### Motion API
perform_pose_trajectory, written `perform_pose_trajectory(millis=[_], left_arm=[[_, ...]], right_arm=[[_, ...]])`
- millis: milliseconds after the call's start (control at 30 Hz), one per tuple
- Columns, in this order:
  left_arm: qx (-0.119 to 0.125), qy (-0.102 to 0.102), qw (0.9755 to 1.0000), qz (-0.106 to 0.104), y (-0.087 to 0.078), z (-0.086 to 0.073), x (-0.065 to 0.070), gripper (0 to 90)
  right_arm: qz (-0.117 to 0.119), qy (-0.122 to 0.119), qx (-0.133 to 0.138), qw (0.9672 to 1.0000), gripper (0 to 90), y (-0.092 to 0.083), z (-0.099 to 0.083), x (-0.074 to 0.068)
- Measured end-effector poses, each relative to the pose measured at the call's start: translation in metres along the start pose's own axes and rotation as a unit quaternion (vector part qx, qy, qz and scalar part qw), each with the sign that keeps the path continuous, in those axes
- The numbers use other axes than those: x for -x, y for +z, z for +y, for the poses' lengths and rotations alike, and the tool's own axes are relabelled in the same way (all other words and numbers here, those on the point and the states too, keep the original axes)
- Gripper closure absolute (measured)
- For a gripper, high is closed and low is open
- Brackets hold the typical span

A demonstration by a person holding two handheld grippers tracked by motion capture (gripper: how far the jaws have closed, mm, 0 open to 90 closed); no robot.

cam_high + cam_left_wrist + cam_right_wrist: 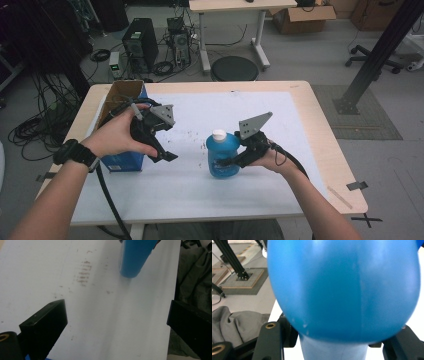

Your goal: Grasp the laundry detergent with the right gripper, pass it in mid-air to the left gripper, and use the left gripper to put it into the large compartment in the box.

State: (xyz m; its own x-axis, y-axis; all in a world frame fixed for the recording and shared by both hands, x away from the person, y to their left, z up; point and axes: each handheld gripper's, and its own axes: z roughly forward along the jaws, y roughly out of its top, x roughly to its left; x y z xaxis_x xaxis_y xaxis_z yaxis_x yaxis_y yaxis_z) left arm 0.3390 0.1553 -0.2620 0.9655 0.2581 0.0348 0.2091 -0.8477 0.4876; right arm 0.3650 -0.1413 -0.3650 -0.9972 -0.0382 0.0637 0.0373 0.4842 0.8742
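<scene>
**Blue bottle gripped by the right gripper, left gripper standing by**

Blue bottle [223, 156] sits between the jaws of the right gripper [235, 161], which are clamped on its body from the person's right side; in the right gripper view the blue wall [342, 290] bulges between the two black jaws, pressed close on both sides. The bottle stands upright, long axis vertical, white cap [219, 134] pointing up and slightly away from the person. Whether its base rests on the white mat [200, 190] or hangs just clear of it cannot be told.

Outward from that grip, the left gripper [162, 152] is held well to the bottle's left, jaws spread wide with nothing between them. In the left gripper view the bottle's lower end [133, 262] shows ahead, between the lines of the two jaws but far beyond their tips, over the stained mat.

Behind the left hand [117, 137] an open cardboard box with a blue side [125, 161] stands at the table's [320, 150] left edge.

The step in hand looks like taking up the bottle with one gripper. The likely next move is a transfer toward the box or a second hold by the free gripper, perhaps at the cap; either calls for keeping the bottle upright and the clamp firm on its rounded, smooth wall, which could slip or twist.
</scene>
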Motion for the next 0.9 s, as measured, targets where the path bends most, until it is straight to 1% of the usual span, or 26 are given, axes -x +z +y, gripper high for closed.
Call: perform_pose_trajectory(millis=[33, 100, 133, 167, 233, 367, 400, 467, 600, 733, 833, 900], left_arm=[[0.003, -0.001, 1.0, 0.001, -0.003, 0.002, 0.0, 3.6], [0.0, 0.003, 1.0, 0.005, -0.01, 0.007, 0.001, 3.5], [0.002, 0.001, 1.0, 0.007, -0.014, 0.01, 0.001, 3.5], [0.0, 0.004, 1.0, 0.008, -0.017, 0.013, 0.001, 3.5], [0.002, 0.009, 0.9999, 0.011, -0.023, 0.018, 0.002, 3.5], [0.002, 0.01, 0.9999, 0.012, -0.033, 0.028, 0.002, 3.3], [-0.003, 0.009, 0.9999, 0.012, -0.035, 0.031, 0.002, 3.3], [-0.007, 0.014, 0.9998, 0.013, -0.038, 0.036, 0.003, 3.3], [-0.01, 0.019, 0.9997, 0.013, -0.042, 0.045, 0.006, 3.3], [-0.019, 0.023, 0.9994, 0.015, -0.042, 0.054, 0.008, 3.2], [-0.03, 0.034, 0.9989, 0.013, -0.04, 0.06, 0.011, 3.2], [-0.036, 0.037, 0.9986, 0.012, -0.038, 0.064, 0.012, 3.2]], right_arm=[[0.001, -0.002, -0.003, 1.0, 41.9, 0.0, 0.005, 0.001], [0.002, -0.005, -0.007, 1.0, 42.0, -0.001, 0.016, 0.002], [-0.001, -0.009, -0.009, 0.9999, 42.0, -0.001, 0.025, 0.004], [-0.001, -0.009, -0.009, 0.9999, 42.0, -0.001, 0.025, 0.004], [-0.005, -0.011, -0.01, 0.9999, 42.0, -0.001, 0.033, 0.005], [-0.006, -0.016, -0.015, 0.9997, 42.1, 0.001, 0.046, 0.006], [-0.006, -0.017, -0.017, 0.9997, 42.1, 0.002, 0.049, 0.006], [-0.004, -0.023, -0.021, 0.9995, 42.1, 0.004, 0.055, 0.006], [0.0, -0.027, -0.029, 0.9992, 42.1, 0.011, 0.061, 0.007], [0.0, -0.032, -0.039, 0.9987, 42.2, 0.018, 0.066, 0.006], [0.004, -0.037, -0.037, 0.9986, 42.2, 0.022, 0.07, 0.004], [0.007, -0.037, -0.035, 0.9987, 42.3, 0.024, 0.072, 0.003]])
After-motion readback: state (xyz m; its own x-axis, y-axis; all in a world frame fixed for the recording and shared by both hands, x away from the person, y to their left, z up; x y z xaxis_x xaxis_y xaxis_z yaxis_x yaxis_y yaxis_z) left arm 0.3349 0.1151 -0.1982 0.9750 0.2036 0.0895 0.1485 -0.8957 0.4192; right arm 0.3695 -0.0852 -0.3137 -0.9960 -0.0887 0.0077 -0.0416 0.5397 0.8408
